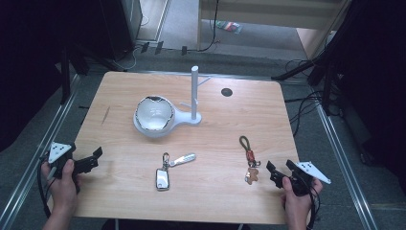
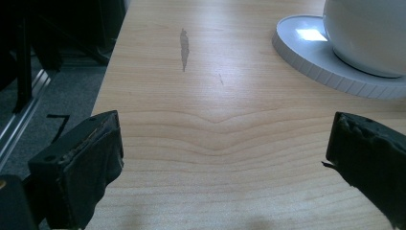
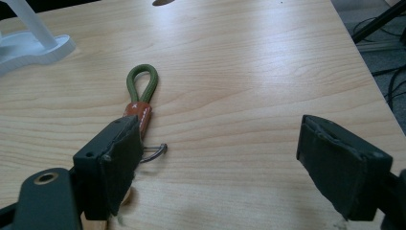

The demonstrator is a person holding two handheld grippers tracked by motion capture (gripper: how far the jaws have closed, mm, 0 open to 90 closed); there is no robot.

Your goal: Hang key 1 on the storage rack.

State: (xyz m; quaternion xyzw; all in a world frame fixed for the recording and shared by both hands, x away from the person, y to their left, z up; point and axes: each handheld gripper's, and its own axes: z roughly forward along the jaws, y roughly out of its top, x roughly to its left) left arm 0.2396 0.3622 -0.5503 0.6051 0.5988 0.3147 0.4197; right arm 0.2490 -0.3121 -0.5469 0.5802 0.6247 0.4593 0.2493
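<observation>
White bowl [image 1: 154, 115] sits on holder base [image 1: 187, 118].

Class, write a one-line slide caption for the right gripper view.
Open right tool poised over the wooden table, its left pad beside a green-looped keychain.

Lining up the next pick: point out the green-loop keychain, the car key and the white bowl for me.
green-loop keychain [image 3: 142, 81], right gripper view, on the green cord loop.
car key [image 1: 163, 178], high view, on the silver fob body.
white bowl [image 1: 154, 113], high view, on the shiny inside wall.
</observation>
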